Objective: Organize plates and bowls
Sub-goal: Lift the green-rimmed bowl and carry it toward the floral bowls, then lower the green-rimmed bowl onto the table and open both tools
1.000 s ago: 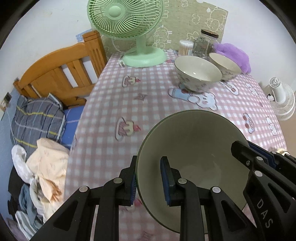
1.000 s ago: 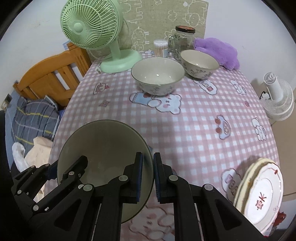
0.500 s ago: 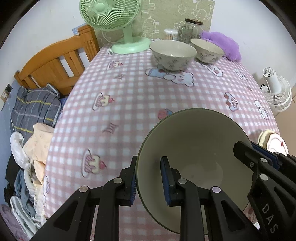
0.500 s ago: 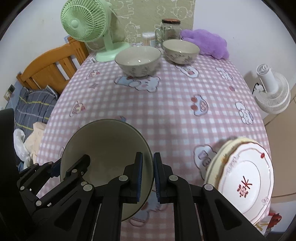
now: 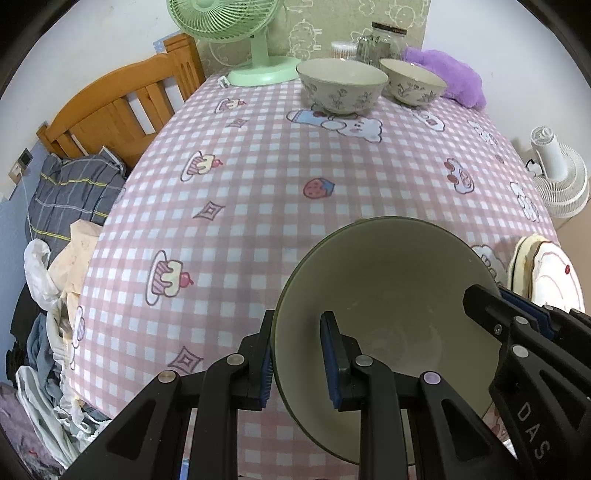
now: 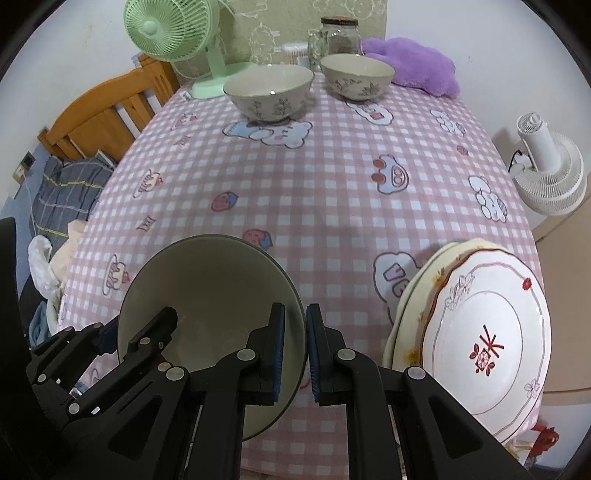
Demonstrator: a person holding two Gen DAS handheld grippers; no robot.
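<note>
Left wrist view — both grippers point(image 5: 297, 356) point(image 6: 295, 347) clamp bowl point(image 5: 388, 295).

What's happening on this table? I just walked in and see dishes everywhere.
A person is tidying dishes with two tools. The left hand-held gripper and the right hand-held gripper each clamp opposite sides of the rim of one large grey-green bowl, holding it near the front edge of the pink checked tablecloth. A stack of plates sits to its right. Two patterned bowls stand apart at the far end, near a green fan.
</note>
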